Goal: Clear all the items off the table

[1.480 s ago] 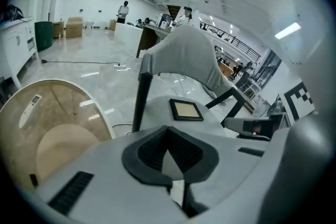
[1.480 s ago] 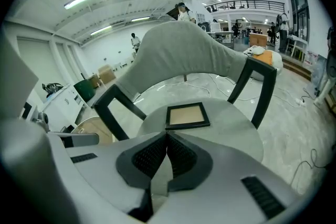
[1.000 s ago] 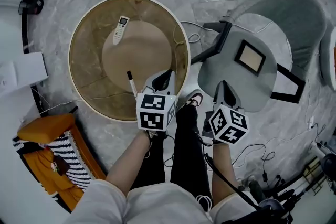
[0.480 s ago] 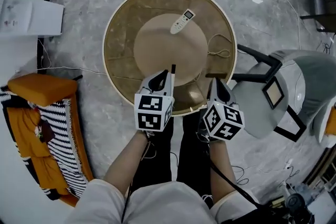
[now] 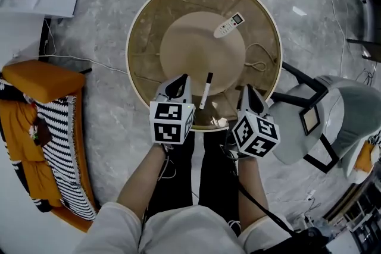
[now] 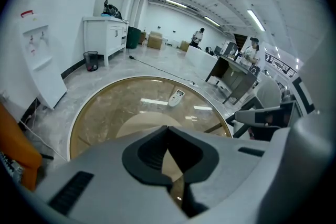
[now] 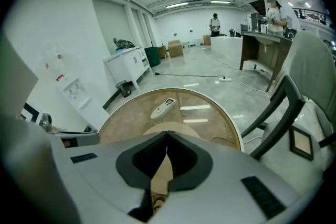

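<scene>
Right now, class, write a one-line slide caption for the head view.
Both shut, left gripper and right gripper hang over the table rim; remote and marker lie on it.

The round counter (image 5: 134, 27), off to the left a second ago, is now centred ahead. The left tongs (image 5: 181, 80) and right tongs (image 5: 247, 91) have swung over the counter's near rim. The grey chair (image 5: 336, 107) has shifted right of the counter.
</scene>
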`<state>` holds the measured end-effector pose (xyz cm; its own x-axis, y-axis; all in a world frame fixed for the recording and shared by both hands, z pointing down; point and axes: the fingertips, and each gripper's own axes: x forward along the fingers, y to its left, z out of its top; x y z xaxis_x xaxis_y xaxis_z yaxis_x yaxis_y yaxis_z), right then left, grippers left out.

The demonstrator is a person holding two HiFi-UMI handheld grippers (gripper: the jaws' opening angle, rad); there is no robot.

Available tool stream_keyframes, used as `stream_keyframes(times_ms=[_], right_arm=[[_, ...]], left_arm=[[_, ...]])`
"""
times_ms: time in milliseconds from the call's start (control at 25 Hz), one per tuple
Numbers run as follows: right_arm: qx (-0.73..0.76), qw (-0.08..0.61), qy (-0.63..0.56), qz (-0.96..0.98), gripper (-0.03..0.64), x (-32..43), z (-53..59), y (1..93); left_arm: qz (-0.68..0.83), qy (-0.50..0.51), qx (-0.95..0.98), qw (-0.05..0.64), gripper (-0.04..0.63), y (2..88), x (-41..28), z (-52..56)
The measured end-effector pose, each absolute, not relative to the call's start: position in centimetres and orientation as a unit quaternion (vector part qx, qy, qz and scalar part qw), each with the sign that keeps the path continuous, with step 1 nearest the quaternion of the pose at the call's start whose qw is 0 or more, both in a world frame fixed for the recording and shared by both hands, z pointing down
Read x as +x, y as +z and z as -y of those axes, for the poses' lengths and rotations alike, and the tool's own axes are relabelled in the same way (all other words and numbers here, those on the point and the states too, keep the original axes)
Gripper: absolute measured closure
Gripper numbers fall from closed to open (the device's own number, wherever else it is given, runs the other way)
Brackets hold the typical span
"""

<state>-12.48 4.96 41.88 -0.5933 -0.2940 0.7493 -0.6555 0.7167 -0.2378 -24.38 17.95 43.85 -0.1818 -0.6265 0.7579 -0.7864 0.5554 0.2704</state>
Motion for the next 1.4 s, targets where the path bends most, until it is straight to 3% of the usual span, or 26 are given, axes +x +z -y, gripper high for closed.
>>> stream_keyframes(times_ms=[520, 1160, 1400], right_arm=[[0.313, 0.343, 0.275, 0.842, 0.594, -12.9, -2.1, 43.7], [0.372, 0.337, 0.314, 0.806, 0.594, -12.0, -0.6, 47.7], [0.381, 0.343, 0.315, 0.799, 0.594, -11.2, 0.1, 48.0]], left_arm=[[0.726, 0.127, 0.513, 0.441, 0.581, 46.3, -25.1, -13.4], [0.638, 0.225, 0.606, 0.418, 0.341, 52.2, -28.2, -3.2], [0.618, 0.273, 0.618, 0.403, 0.327, 54.1, -29.0, 1.1]])
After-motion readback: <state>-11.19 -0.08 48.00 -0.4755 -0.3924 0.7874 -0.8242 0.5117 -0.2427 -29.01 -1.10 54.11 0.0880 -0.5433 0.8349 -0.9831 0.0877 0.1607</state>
